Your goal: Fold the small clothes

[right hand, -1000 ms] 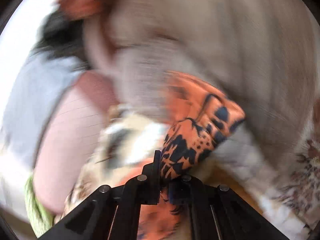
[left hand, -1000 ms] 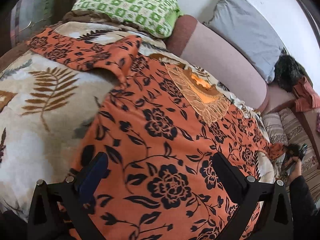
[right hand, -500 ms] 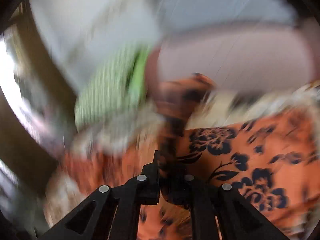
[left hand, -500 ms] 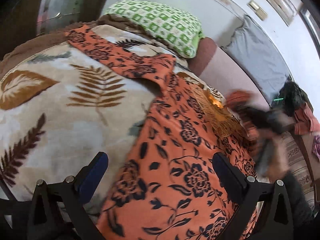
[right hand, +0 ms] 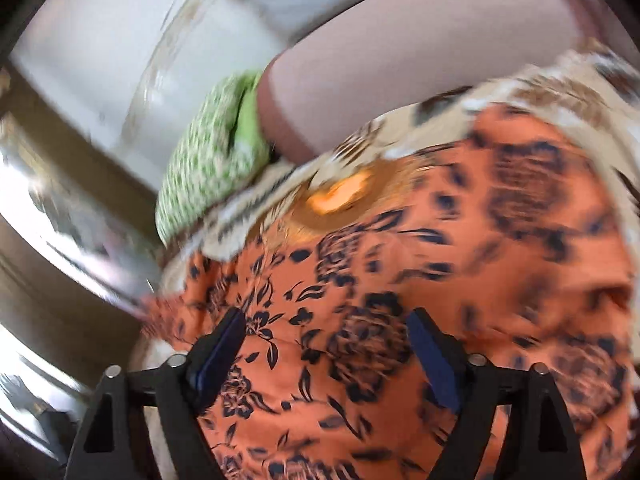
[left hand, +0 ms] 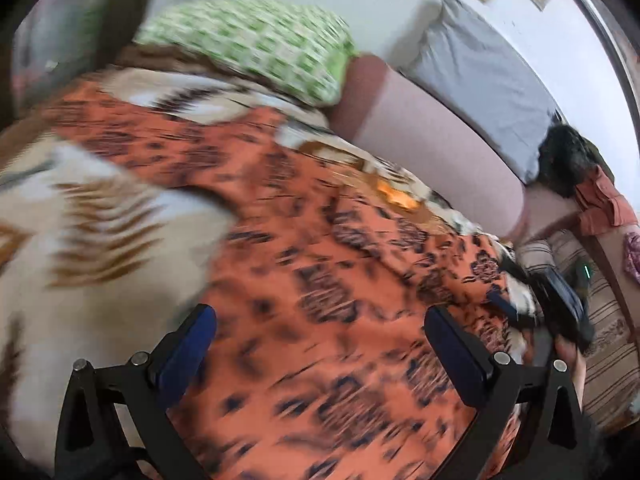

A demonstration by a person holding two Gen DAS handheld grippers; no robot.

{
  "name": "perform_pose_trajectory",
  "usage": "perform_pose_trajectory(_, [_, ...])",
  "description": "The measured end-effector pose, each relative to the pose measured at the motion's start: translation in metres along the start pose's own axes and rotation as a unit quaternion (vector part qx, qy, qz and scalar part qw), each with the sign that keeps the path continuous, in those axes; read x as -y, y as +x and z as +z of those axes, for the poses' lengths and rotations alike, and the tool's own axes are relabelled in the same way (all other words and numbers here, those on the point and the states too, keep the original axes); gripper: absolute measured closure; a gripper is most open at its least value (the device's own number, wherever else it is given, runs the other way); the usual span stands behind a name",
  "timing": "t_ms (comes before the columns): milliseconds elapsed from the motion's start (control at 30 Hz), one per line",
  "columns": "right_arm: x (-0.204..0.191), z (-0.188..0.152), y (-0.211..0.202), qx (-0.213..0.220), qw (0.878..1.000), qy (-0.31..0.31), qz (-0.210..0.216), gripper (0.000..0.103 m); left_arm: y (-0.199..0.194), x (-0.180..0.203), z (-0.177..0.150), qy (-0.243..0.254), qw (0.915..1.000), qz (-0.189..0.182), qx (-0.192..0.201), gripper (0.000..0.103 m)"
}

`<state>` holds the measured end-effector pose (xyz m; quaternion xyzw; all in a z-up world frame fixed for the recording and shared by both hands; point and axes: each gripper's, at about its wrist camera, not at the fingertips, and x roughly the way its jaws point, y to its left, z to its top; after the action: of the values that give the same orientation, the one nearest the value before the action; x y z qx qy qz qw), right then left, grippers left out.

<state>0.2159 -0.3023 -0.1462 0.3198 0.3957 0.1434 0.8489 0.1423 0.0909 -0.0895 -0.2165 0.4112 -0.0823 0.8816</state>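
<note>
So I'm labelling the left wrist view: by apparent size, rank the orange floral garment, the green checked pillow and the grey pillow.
1. Orange floral garment, by far.
2-3. Green checked pillow and grey pillow look alike; blur leaves it unsure.

Right gripper [right hand: 324, 350], jaws opening, empty, over orange floral garment [right hand: 460, 280].

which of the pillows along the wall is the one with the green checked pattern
The green checked pillow is the one farthest left in the left wrist view, beyond the orange floral garment. The pink bolster and grey pillow are plain.
</note>
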Motion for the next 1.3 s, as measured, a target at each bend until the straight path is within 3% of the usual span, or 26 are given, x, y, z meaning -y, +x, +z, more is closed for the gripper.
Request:
perform_pose_trajectory(100, [0.017,-0.003,-0.034,0.007,1.0,0.023,0.012,0.016,0.06,0.017,0.037,-0.031,0.9973,-0.044,-0.051,0.0])
perform_pose_trajectory(233, [0.036,-0.014,-0.073,0.021,0.999,0.032,0.014,0.016,0.132,0.026,0.068,-0.081,0.9894,-0.058,-0.106,0.0])
perform_pose_trajectory(333, [0.052,-0.023,-0.092,0.032,0.999,0.039,0.009,0.016,0.163,0.021,0.069,-0.137,0.9799,-0.055,-0.135,0.006])
perform_pose_trajectory(433, [0.062,-0.024,-0.096,0.034,0.998,0.047,0.007,0.016,0.174,0.015,0.067,-0.167,0.975,-0.051,-0.137,0.023])
perform_pose_trajectory(500, [0.065,-0.022,-0.093,0.033,0.998,0.044,0.005,0.016,0.176,0.012,0.069,-0.17,0.9758,-0.039,-0.132,0.054])
perform_pose_trajectory(533, [0.067,-0.022,-0.093,0.032,0.999,0.043,0.004,0.016,0.178,0.01,0.071,-0.165,0.9764,-0.03,-0.137,0.093])
perform_pose_trajectory(567, [0.068,-0.021,-0.092,0.033,0.998,0.045,0.006,0.016,0.184,0.008,0.073,-0.163,0.9749,-0.024,-0.15,0.097])
perform_pose_trajectory(633, [0.072,-0.02,-0.09,0.032,0.998,0.05,0.001,0.016,0.181,0.005,0.076,-0.159,0.9774,-0.018,-0.138,0.097])
perform_pose_trajectory(700, [0.078,-0.017,-0.09,0.034,0.998,0.06,-0.001,0.016,0.157,0.016,0.086,-0.11,0.9902,0.006,-0.086,0.097])
perform_pose_trajectory(733, [0.079,-0.015,-0.09,0.035,0.997,0.063,0.0,0.016,0.137,0.027,0.093,-0.067,0.9967,0.014,-0.042,0.097])
perform_pose_trajectory(800, [0.082,-0.009,-0.091,0.04,0.997,0.068,-0.007,0.016,0.112,0.036,0.099,-0.022,0.9991,0.032,0.017,0.097])
perform_pose_trajectory(900, [0.082,0.004,-0.086,0.039,0.996,0.074,-0.004,0.016,0.126,0.031,0.1,-0.001,0.999,0.042,-0.014,0.097])
perform_pose_trajectory(1033, [0.075,0.03,-0.074,0.043,0.995,0.086,0.036,0.016,0.161,0.009,0.085,-0.006,0.994,0.092,-0.059,0.095])
perform_pose_trajectory(1100, [0.083,0.043,-0.06,0.032,0.989,0.117,0.084,0.01,0.166,-0.003,0.079,-0.017,0.9937,0.089,-0.066,0.09])
perform_pose_trajectory(1167, [0.106,0.052,-0.029,-0.008,0.975,0.176,0.139,0.007,0.162,-0.005,0.075,-0.008,0.9946,0.086,-0.057,0.089])
perform_pose_trajectory(1233, [0.133,0.052,-0.012,-0.033,0.98,0.194,0.034,0.013,0.157,-0.002,0.075,0.002,0.9942,0.089,-0.061,0.082])
perform_pose_trajectory(1300, [0.152,0.052,-0.024,-0.008,0.976,0.214,0.028,0.019,0.145,0.004,0.078,0.012,0.9954,0.08,-0.05,0.069])
